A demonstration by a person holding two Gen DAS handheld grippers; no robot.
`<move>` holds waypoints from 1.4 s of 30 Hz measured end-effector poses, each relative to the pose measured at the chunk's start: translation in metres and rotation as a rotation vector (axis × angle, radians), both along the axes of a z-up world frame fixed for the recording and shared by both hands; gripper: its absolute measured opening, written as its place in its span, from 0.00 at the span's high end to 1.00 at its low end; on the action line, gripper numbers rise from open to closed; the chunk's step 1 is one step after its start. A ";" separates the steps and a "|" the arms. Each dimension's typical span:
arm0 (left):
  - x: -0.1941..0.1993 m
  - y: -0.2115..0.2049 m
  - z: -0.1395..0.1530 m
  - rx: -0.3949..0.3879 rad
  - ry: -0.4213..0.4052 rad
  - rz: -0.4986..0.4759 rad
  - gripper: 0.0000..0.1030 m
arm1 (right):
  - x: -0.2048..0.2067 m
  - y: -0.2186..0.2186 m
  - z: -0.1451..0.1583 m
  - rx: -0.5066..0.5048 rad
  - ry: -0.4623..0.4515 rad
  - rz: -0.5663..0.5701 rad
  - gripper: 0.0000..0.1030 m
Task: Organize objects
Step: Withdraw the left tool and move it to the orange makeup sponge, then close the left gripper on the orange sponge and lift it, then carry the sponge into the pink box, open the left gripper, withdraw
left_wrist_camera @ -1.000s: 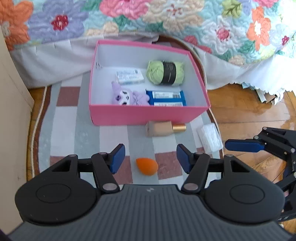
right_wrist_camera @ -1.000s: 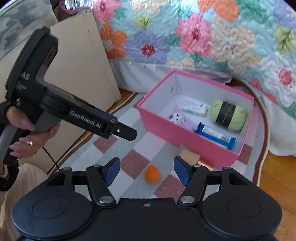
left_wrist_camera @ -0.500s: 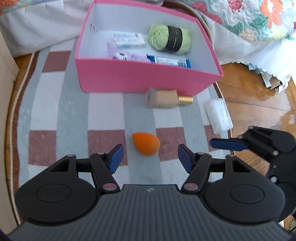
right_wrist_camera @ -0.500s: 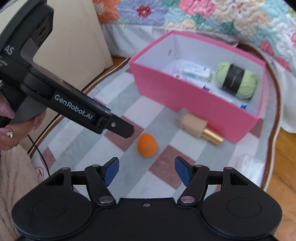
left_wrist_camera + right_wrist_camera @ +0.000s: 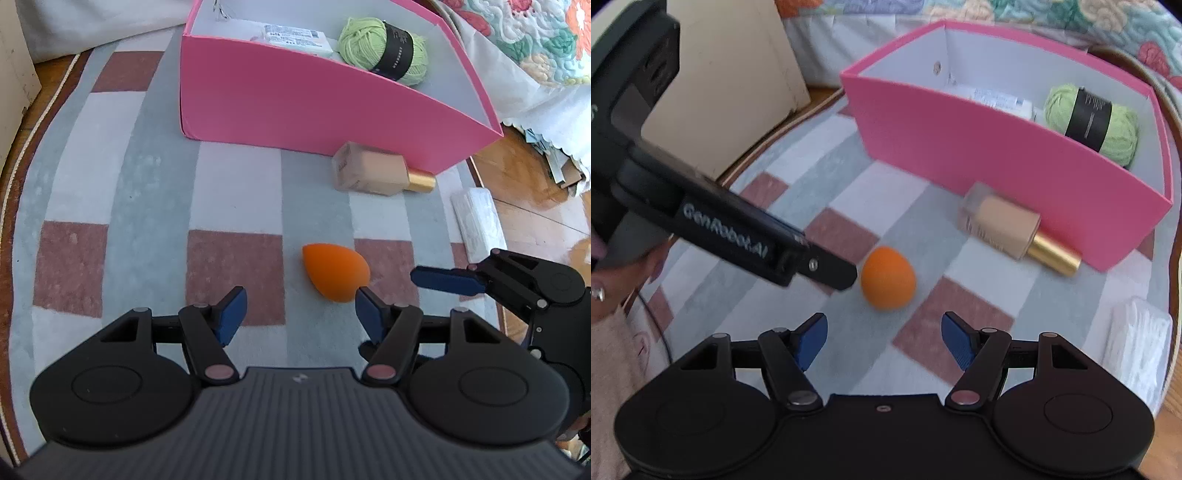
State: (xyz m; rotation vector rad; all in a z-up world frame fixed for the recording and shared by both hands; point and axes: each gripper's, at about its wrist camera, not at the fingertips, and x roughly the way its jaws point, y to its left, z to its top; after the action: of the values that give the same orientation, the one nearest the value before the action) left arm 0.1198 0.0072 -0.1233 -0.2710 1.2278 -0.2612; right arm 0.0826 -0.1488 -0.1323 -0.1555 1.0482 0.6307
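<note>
An orange egg-shaped sponge (image 5: 334,273) lies on the checked rug, also in the right wrist view (image 5: 887,277). My left gripper (image 5: 297,312) is open and empty, its right pad close to the sponge. My right gripper (image 5: 882,338) is open and empty just short of the sponge. A beige foundation bottle with a gold cap (image 5: 380,173) (image 5: 1008,227) lies against the pink box (image 5: 295,107) (image 5: 997,162). The box holds green yarn (image 5: 384,48) (image 5: 1093,118) and a white packet (image 5: 295,37).
A white wrapped pack (image 5: 478,218) (image 5: 1137,343) lies at the rug's right edge by the wooden floor. A cream board (image 5: 731,81) stands at the left. A floral bedspread hangs behind the box. The left gripper's body (image 5: 701,206) reaches in left of the sponge.
Both grippers have come down and forward toward the orange sponge, which now looks larger and nearer. Both stay open. The objects have not moved.
</note>
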 end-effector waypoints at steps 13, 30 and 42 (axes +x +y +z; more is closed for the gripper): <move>0.006 -0.002 -0.015 -0.077 -0.122 0.037 0.40 | 0.006 0.020 -0.036 -0.094 -0.139 0.064 0.32; 0.000 -0.011 -0.014 -0.177 -0.120 0.002 0.66 | 0.002 0.020 -0.016 -0.079 -0.175 0.049 0.61; -0.031 -0.020 0.044 -0.183 -0.256 -0.052 0.67 | -0.024 0.005 0.040 -0.020 -0.247 0.016 0.61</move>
State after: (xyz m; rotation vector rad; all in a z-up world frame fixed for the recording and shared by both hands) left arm 0.0883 -0.0128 -0.0793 -0.3523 0.9602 -0.4409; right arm 0.0586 -0.1435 -0.0926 -0.2529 0.8154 0.5991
